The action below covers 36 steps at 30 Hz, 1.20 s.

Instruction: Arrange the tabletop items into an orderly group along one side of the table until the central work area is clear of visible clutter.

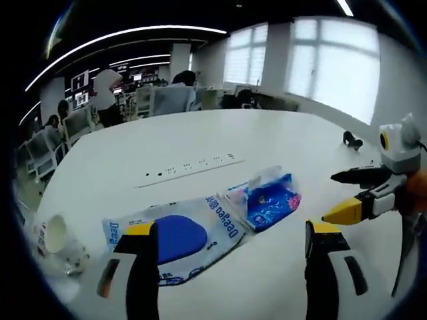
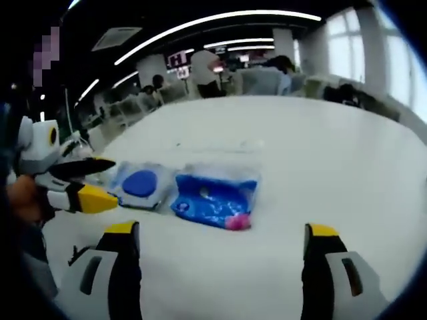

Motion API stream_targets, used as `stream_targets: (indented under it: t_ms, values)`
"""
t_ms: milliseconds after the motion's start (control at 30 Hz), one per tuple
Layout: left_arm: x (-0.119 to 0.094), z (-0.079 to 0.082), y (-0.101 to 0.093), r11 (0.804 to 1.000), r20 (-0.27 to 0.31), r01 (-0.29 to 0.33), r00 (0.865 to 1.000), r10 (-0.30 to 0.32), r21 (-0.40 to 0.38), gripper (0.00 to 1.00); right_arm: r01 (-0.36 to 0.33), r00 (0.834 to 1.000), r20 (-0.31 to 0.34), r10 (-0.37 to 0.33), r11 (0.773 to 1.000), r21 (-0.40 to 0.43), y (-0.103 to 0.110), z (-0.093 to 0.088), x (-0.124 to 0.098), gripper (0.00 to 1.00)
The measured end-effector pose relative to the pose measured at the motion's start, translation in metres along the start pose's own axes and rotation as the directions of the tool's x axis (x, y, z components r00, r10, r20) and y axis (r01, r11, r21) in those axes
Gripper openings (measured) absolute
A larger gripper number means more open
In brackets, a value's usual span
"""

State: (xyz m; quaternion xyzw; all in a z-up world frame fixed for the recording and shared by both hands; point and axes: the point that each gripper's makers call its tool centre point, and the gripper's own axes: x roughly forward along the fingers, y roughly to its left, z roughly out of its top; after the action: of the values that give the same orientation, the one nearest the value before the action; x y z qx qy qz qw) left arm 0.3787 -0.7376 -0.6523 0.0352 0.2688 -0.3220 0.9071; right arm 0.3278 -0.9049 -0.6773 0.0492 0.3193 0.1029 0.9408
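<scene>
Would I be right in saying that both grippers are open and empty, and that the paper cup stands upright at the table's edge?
Not quite: the paper cup lies on its side, as the left gripper view shows. The left gripper and right gripper are indeed open and empty.
</scene>
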Motion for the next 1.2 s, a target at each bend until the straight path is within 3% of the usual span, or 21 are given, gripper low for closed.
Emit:
stream_targets:
  t_ms: [233, 467, 567, 867, 1200]
  values:
    - [-0.035, -0.012, 0.022, 0.999, 0.013, -0.039, 0.999, 0.039, 0.001, 0.94, -0.023, 1.0, -0.018, 0.023, 1.0, -0.006, 0.023, -0.02, -0.01, 1.0]
    - [-0.073, -0.039, 0.041, 0.996, 0.003, -0.089, 0.996, 0.089, 0.009, 0.94, -0.059, 0.998, -0.027, 0.058, 0.998, -0.016, 0.054, -0.034, -0.021, 1.0]
    - [-0.088, -0.045, 0.049, 0.994, 0.01, -0.11, 0.994, 0.11, -0.026, 0.94, -0.074, 0.997, -0.031, 0.073, 0.997, -0.015, 0.067, -0.038, -0.023, 1.0]
    - [-0.121, -0.065, 0.056, 0.989, 0.002, -0.142, 0.99, 0.143, -0.034, 0.96, -0.124, 0.992, -0.02, 0.124, 0.992, -0.028, 0.107, -0.042, -0.029, 1.0]
    - [-0.139, -0.092, 0.055, 0.986, -0.036, -0.165, 0.986, 0.164, -0.019, 0.96, -0.15, 0.988, -0.038, 0.149, 0.988, -0.032, 0.135, -0.067, -0.035, 1.0]
